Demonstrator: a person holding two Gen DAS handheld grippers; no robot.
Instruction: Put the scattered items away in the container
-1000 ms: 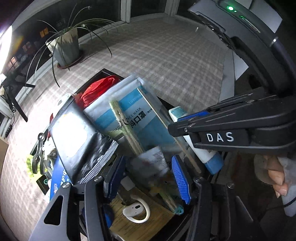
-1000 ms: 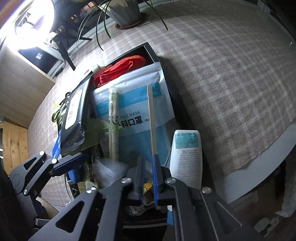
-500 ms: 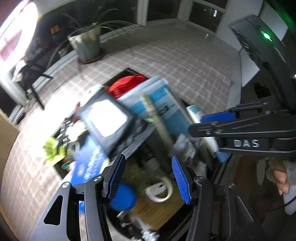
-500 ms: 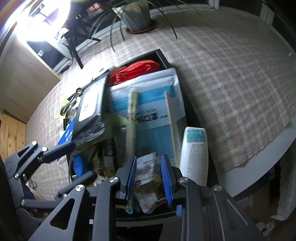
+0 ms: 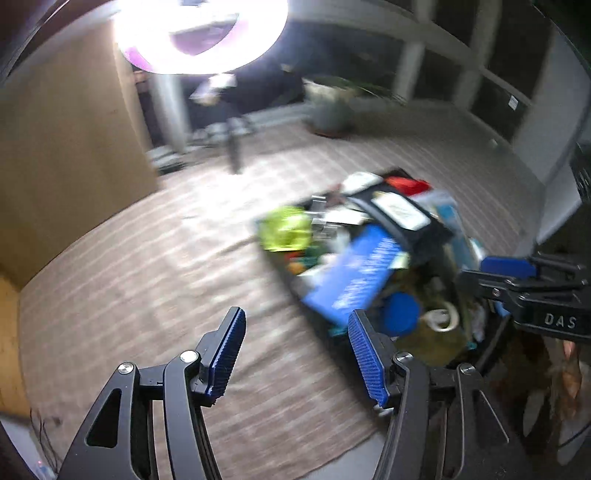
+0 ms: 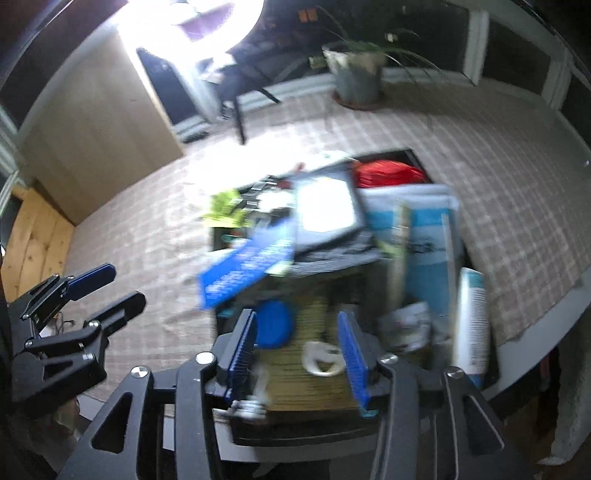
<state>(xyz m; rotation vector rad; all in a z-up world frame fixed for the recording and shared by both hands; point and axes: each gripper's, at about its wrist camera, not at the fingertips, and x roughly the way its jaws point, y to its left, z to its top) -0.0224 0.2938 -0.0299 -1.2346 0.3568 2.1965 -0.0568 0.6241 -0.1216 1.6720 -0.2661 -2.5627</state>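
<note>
A black box point(image 6: 295, 434) stands on the checked cloth, piled with things: a red cloth point(image 6: 388, 173), a face mask pack point(image 6: 424, 229), a black pouch point(image 6: 325, 206), a blue pack point(image 6: 243, 269), a white tube point(image 6: 472, 325), a blue lid point(image 6: 275, 325) and a white ear hook point(image 6: 321, 358). My right gripper point(image 6: 298, 350) hovers over the box's near end, its jaws opening and holding nothing. My left gripper point(image 5: 295, 356) hangs over bare cloth left of the box, its jaws also opening and empty. The blue pack point(image 5: 354, 280) lies just beyond its right finger.
A potted plant point(image 6: 358, 74) stands at the table's far side. A bright ring light point(image 5: 199, 33) glares at the top, beside a wooden cabinet point(image 6: 99, 140). The checked cloth point(image 5: 155, 266) spreads left of the box. The table edge point(image 6: 546, 325) runs close on the right.
My right gripper has opened off the thin wooden stick and drawn up and back. My left gripper has left the packet in the box and swung left over the cloth.
</note>
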